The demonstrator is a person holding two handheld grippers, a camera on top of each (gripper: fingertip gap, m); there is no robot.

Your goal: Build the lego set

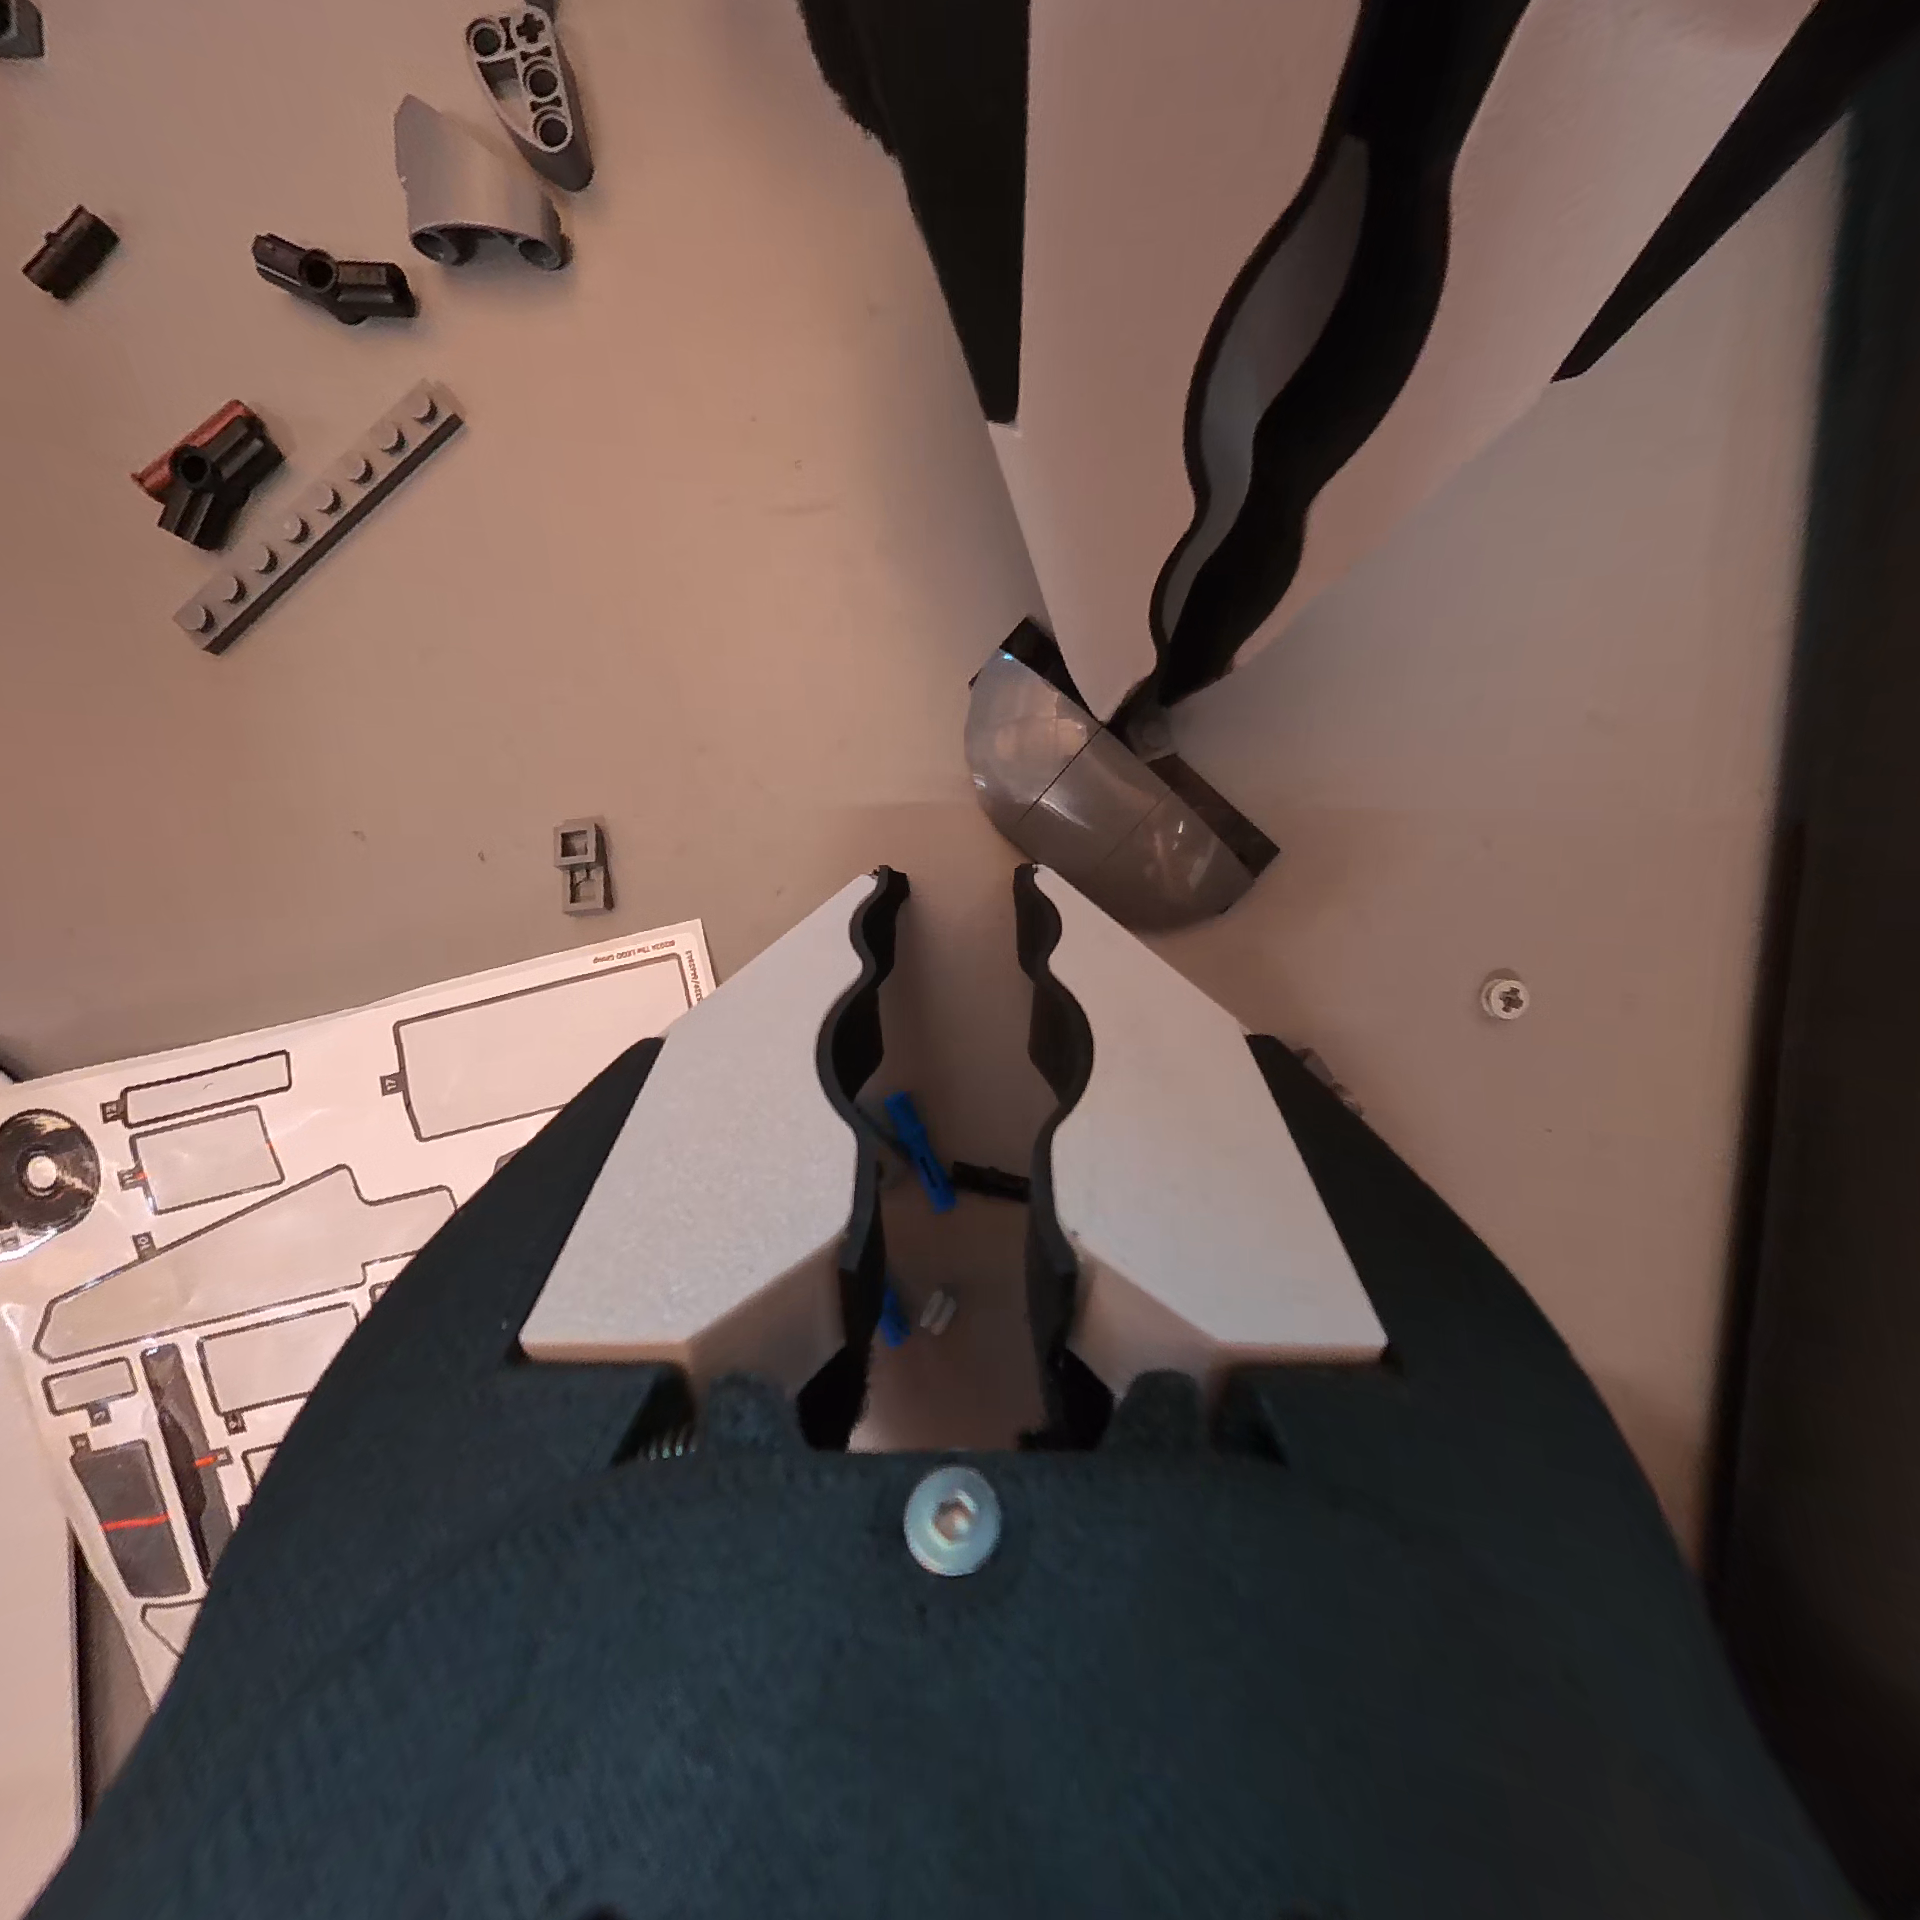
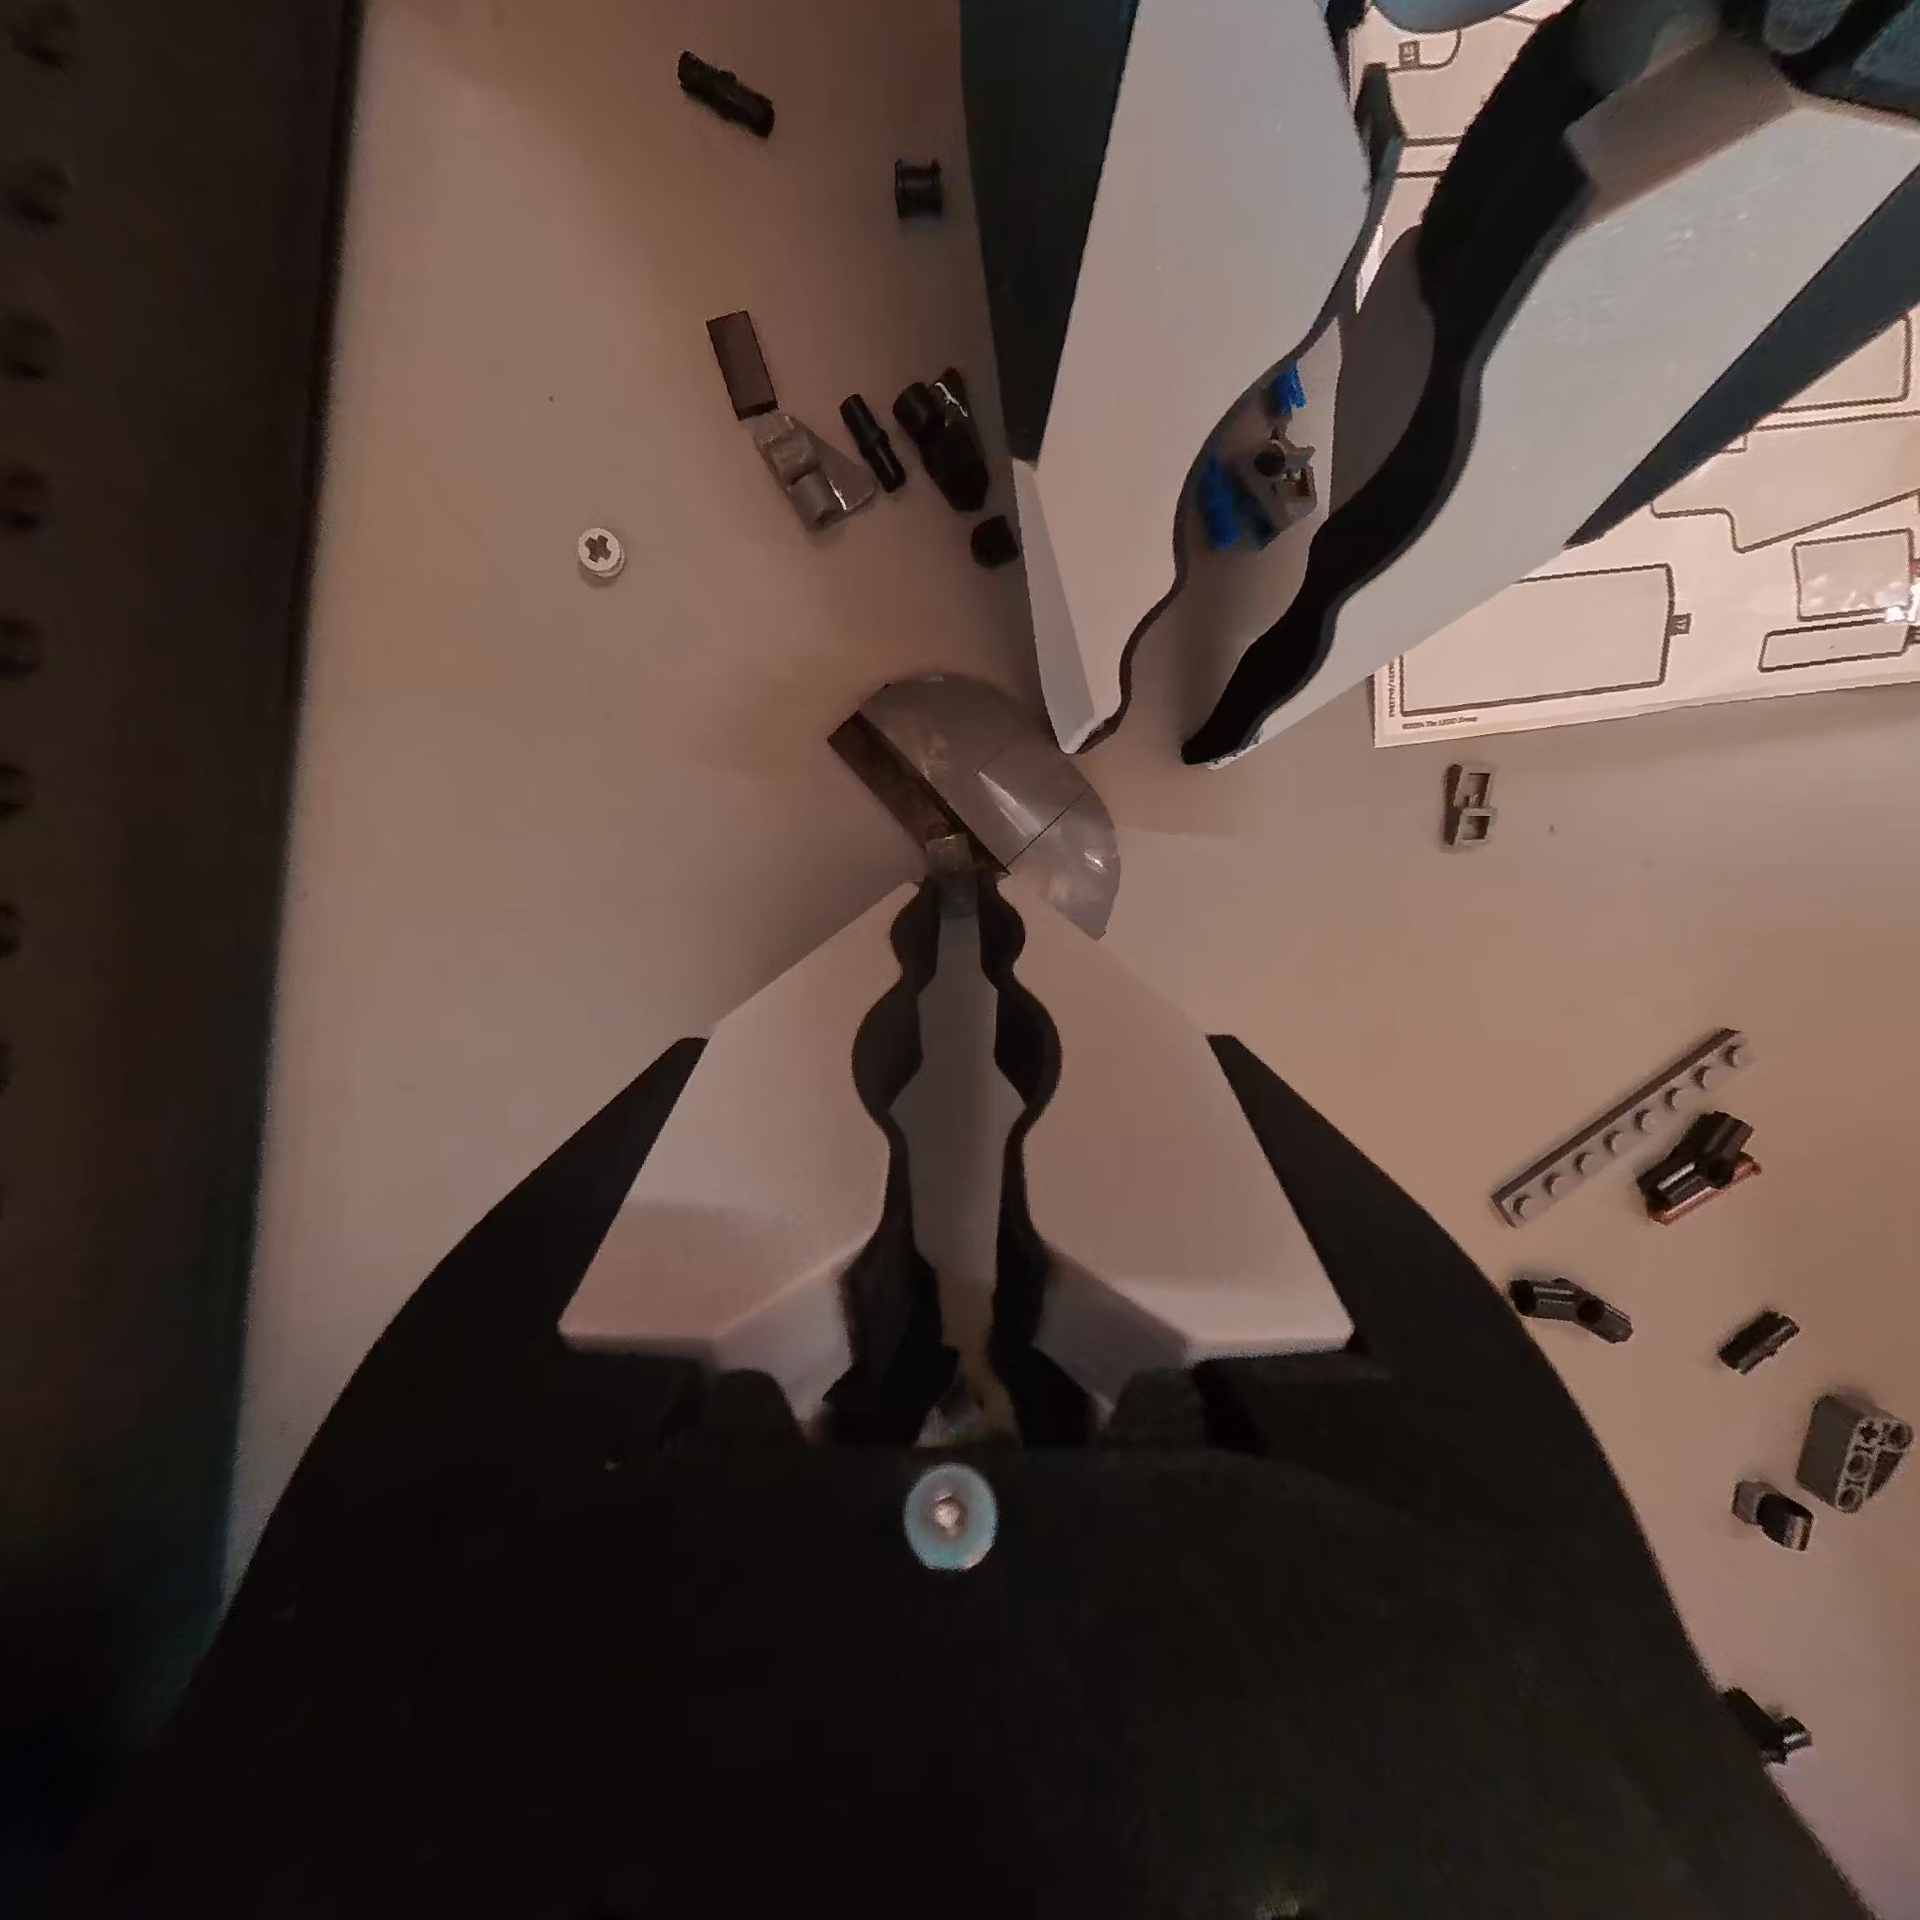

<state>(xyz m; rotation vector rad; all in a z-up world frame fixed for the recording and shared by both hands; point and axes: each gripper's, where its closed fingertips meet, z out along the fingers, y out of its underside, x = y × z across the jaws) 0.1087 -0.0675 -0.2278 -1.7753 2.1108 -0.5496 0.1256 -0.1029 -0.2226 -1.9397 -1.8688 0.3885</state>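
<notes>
Left hand-held gripper waits empty while the right one pins the curved grey lego assembly.

The left hand-held gripper (image 1: 961, 883) hovers narrowly parted, holding nothing, just beside the curved grey assembly (image 1: 1101, 805), probably ready to brace it. The assembly lies on the surface near its dark edge, long axis slanting across. The right hand-held gripper (image 2: 958, 894) is closed on a small stub at the assembly's flat dark side, steadying it.

Grey curved lego assembly (image 1: 1101, 800) (image 2: 987, 790) on black base, lying on table among loose pieces
</notes>
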